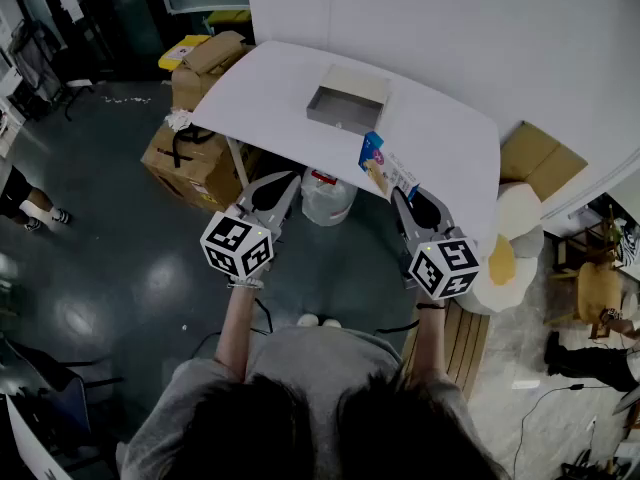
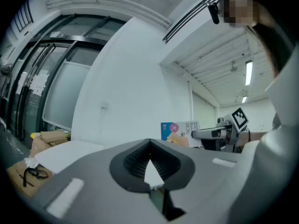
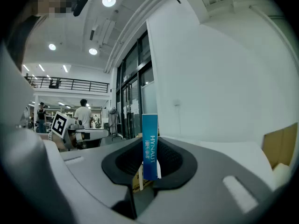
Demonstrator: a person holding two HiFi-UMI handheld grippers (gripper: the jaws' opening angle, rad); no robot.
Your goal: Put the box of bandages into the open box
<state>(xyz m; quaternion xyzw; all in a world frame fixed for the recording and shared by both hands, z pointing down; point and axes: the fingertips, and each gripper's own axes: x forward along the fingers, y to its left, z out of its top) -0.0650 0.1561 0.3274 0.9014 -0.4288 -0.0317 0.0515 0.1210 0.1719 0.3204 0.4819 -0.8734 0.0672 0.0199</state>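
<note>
We count one bench (image 1: 262,86), white with rounded corners, one open box, one box of bandages and two grippers.

On the floor by the bench's left end we make out two brown cartons (image 1: 188,164), one beyond the other. Next comes the left gripper (image 1: 281,182), held in the air off the bench's near edge. Its own view shows the jaws pressed together at the tips with nothing between them. One white jug (image 1: 325,196) stands on the floor under the near edge, between the two grippers.

The open box (image 1: 338,116), a shallow grey tray, sits on the bench near the middle, closer to the far edge.

Right of it and nearer to us is the box of bandages (image 1: 384,164), over the near edge toward the bench's right end, well apart from the open box. Its long axis runs on a slant, from the near right up toward the far left. The blue end points away from us toward the open box and the near end sits in the jaws. It is turned on edge, the narrow blue side facing back along the gripper. We cannot tell whether it touches the bench.

The right gripper (image 1: 402,196) pinches that near end between its pads.

Beyond the right end, one flat sheet of cardboard (image 1: 540,156) leans by the wall.
</note>
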